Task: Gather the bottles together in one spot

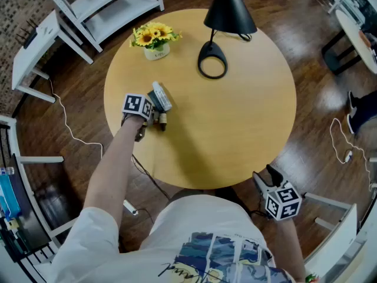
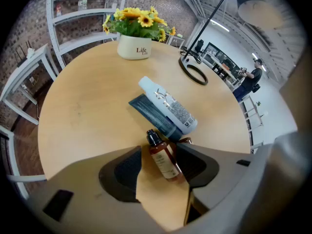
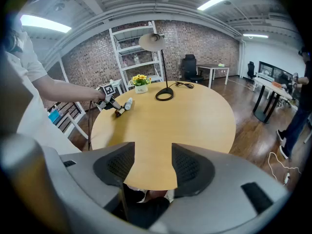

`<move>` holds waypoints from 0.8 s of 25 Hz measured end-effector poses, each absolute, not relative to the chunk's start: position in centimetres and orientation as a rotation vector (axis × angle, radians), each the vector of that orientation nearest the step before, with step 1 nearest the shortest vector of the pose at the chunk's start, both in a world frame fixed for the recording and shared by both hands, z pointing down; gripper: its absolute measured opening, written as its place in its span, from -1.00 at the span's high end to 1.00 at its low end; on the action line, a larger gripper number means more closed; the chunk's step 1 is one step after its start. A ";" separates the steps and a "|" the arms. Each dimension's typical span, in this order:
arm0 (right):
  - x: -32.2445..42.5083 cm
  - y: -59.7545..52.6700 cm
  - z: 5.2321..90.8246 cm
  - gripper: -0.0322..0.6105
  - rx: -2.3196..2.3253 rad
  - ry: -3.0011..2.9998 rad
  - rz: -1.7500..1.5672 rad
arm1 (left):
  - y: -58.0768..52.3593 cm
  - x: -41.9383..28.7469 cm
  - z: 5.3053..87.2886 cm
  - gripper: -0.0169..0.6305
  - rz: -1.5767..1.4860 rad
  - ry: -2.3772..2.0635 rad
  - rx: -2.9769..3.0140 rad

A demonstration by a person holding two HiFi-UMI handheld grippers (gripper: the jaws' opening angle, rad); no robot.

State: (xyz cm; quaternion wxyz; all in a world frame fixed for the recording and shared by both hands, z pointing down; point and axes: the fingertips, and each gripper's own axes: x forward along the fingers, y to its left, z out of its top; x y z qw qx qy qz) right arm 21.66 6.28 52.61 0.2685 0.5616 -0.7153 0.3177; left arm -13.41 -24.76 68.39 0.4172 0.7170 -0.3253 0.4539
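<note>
The left gripper [image 2: 159,150] points steeply down at the left part of the round wooden table [image 1: 235,128]. Its 2 jaws stand apart around a small brown bottle [image 2: 165,161]. The bottle lies flat on the wood with its black cap pointing away. It sits close against the right-hand jaw, and a clear gap separates it from the other jaw, so nothing is clamped. Just past the cap lie a white bottle [image 2: 168,106] and a dark blue tube [image 2: 151,114], flat and side by side against each other. All 3 form 1 tight cluster. Farther back on the table stands a white pot of yellow flowers [image 2: 134,47]. To its right is a black lamp [image 1: 228,9] with a ring-shaped base [image 1: 212,61]. The right gripper [image 3: 153,152] is well apart from the cluster, at the near edge of the table by the person's body. Its jaws are spread wide with only bare tabletop showing between them.
</note>
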 end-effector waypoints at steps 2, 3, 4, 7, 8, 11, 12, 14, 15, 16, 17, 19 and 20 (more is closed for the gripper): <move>22.0 6.0 52.9 0.09 1.507 -1.932 0.855 | -24.9 -13.4 68.8 0.27 1.159 -0.825 1.789; 22.1 5.9 53.0 0.09 1.504 -1.935 0.854 | -25.0 -13.5 68.9 0.33 1.174 -0.831 1.785; 22.1 5.8 53.0 0.09 1.500 -1.938 0.854 | -25.0 -13.6 69.0 0.53 1.189 -0.836 1.784; 22.3 5.5 53.0 0.09 1.486 -1.952 0.850 | -25.1 -13.9 68.7 0.54 1.205 -0.856 1.802; 22.4 5.3 53.0 0.09 1.481 -1.957 0.849 | -25.1 -14.2 68.4 0.54 1.205 -0.870 1.816; 22.8 4.9 53.0 0.09 1.465 -1.975 0.848 | -24.9 -14.5 67.1 0.54 1.156 -0.913 1.866; 22.8 4.6 52.9 0.09 1.459 -1.985 0.847 | -24.9 -14.4 66.3 0.54 1.122 -0.920 1.891; 22.8 3.7 52.8 0.09 1.440 -2.015 0.839 | -24.6 -13.6 64.2 0.54 1.041 -0.916 1.959; 22.8 3.1 52.6 0.09 1.427 -2.033 0.831 | -24.3 -12.8 62.9 0.54 0.999 -0.904 2.002; 22.7 2.4 52.3 0.09 1.409 -2.057 0.820 | -23.8 -11.7 61.6 0.54 0.954 -0.883 2.052; 22.5 1.6 51.8 0.09 1.382 -2.086 0.805 | -23.3 -10.4 60.2 0.54 0.904 -0.852 2.111; 21.7 -0.4 50.6 0.09 1.284 -2.155 0.738 | -22.2 -7.1 57.4 0.54 0.803 -0.763 2.246; 21.1 -1.5 49.8 0.09 1.209 -2.186 0.673 | -21.5 -5.3 56.1 0.54 0.767 -0.709 2.316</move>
